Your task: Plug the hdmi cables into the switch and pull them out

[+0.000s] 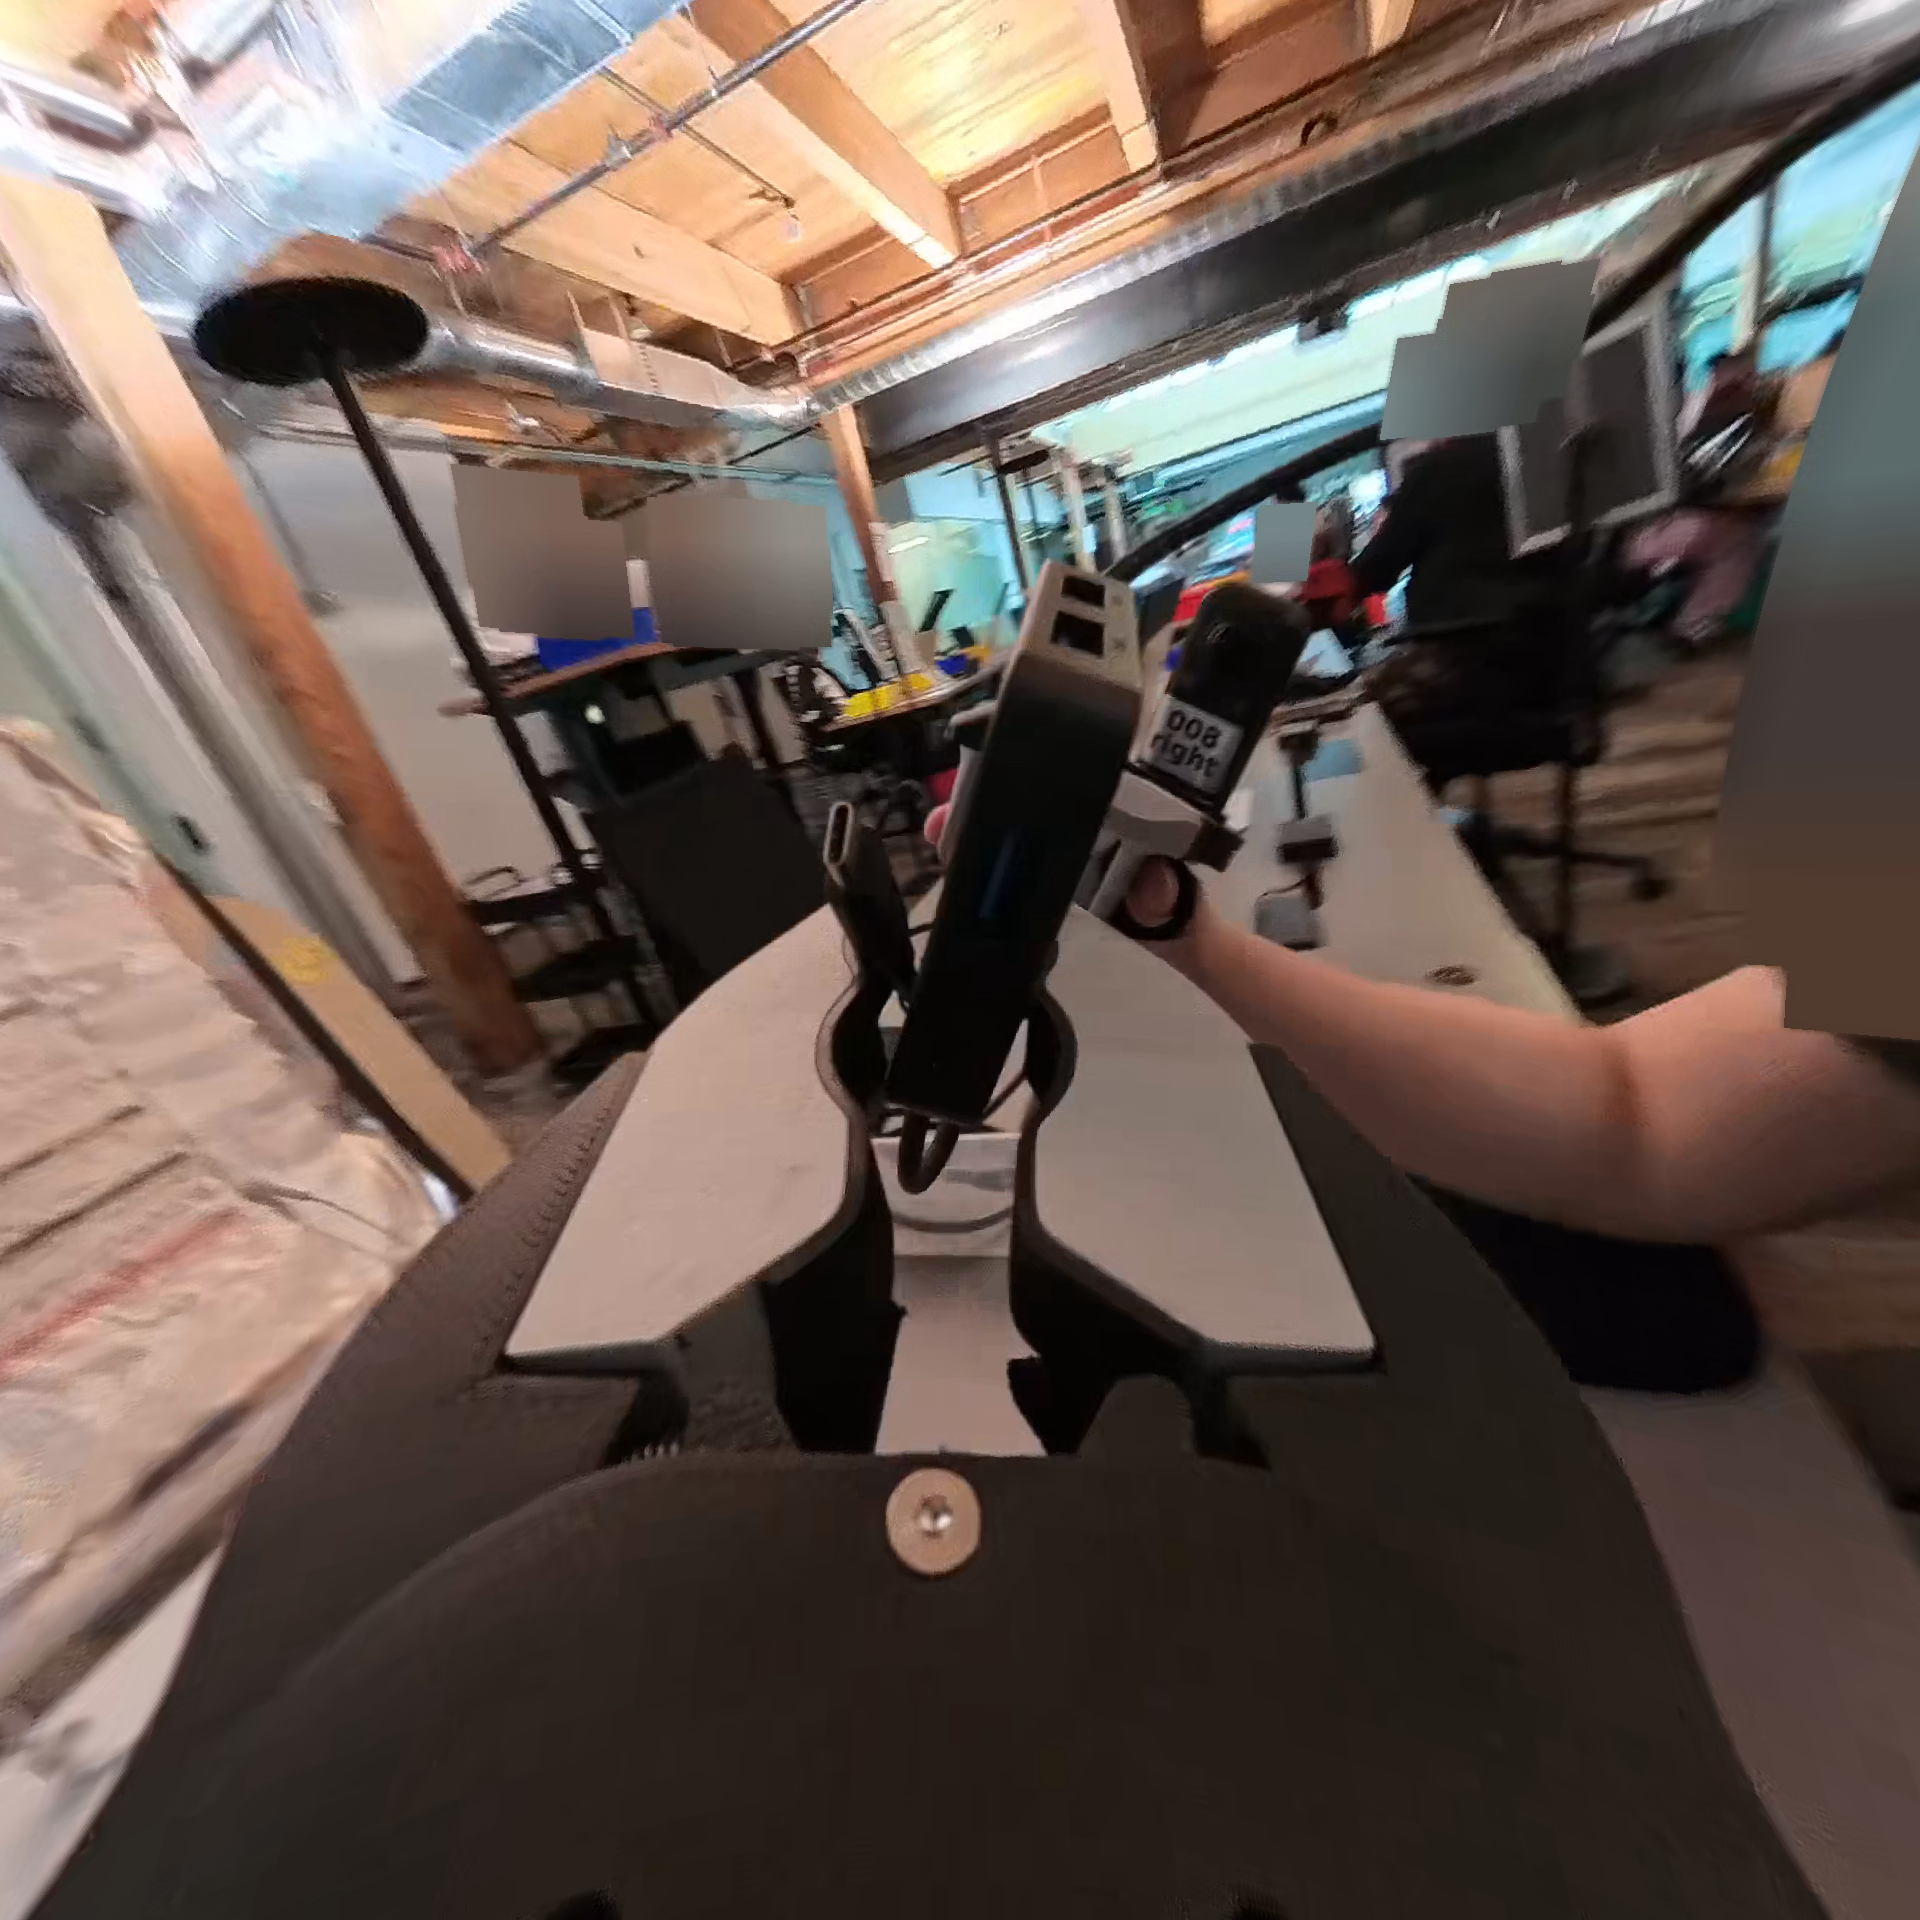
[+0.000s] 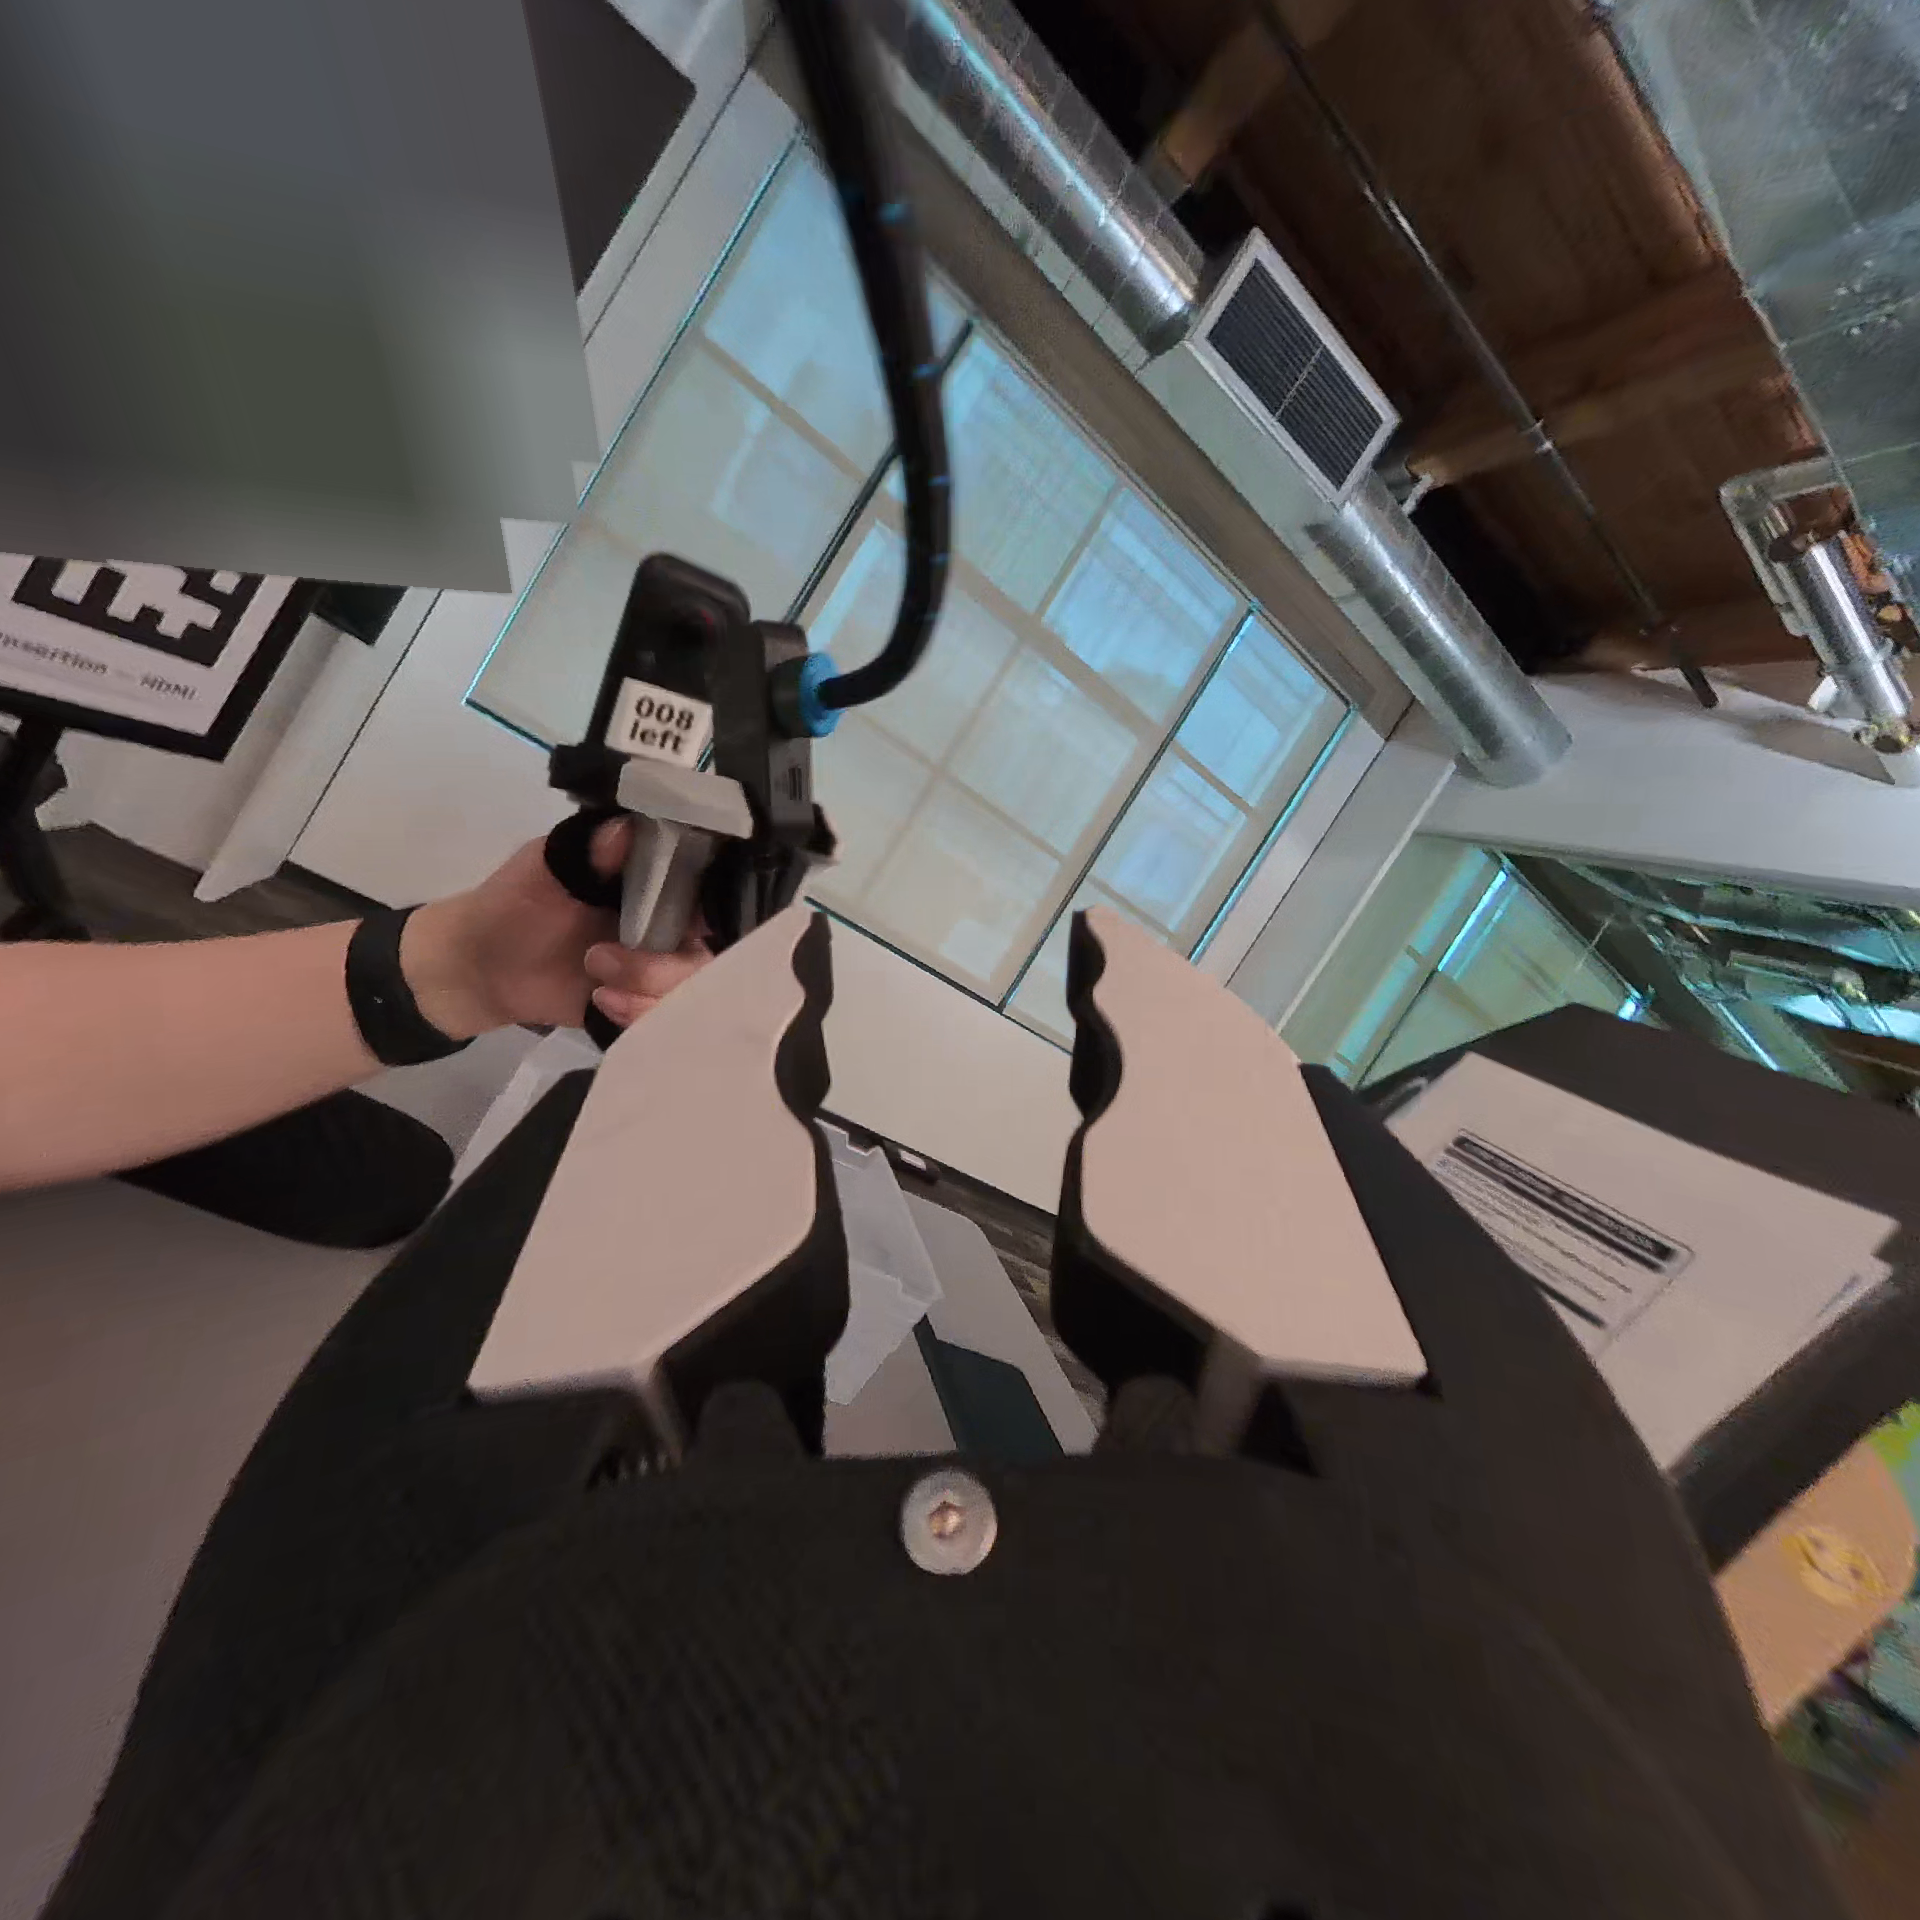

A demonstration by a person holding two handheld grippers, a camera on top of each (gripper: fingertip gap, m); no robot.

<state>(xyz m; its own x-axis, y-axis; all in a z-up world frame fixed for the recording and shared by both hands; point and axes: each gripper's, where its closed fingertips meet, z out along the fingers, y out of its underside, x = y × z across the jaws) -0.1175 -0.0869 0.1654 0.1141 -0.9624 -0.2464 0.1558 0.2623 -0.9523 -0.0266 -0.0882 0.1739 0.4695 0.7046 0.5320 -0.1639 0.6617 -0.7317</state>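
Note:
My left gripper (image 1: 945, 1023) is shut on the lower end of the HDMI switch (image 1: 1023, 831), a long black box with a silver port end, and holds it raised and tilted in the air. A black HDMI cable plug (image 1: 850, 844) sticks up free just left of the switch, and its cable (image 1: 925, 1148) loops down between the jaws. My right gripper (image 2: 951, 935) is open and empty, pointing up toward a window. It also shows in the left wrist view (image 1: 1195, 748), hand-held just right of the switch. The left gripper's body (image 2: 686, 748) shows in the right wrist view.
A white table (image 1: 1403, 831) runs off to the right, with people at desks behind it. A black floor lamp (image 1: 312, 332) and a wooden post (image 1: 239, 623) stand to the left. A clear plastic bin (image 2: 883, 1247) and a white box (image 2: 1621, 1247) lie below the right gripper.

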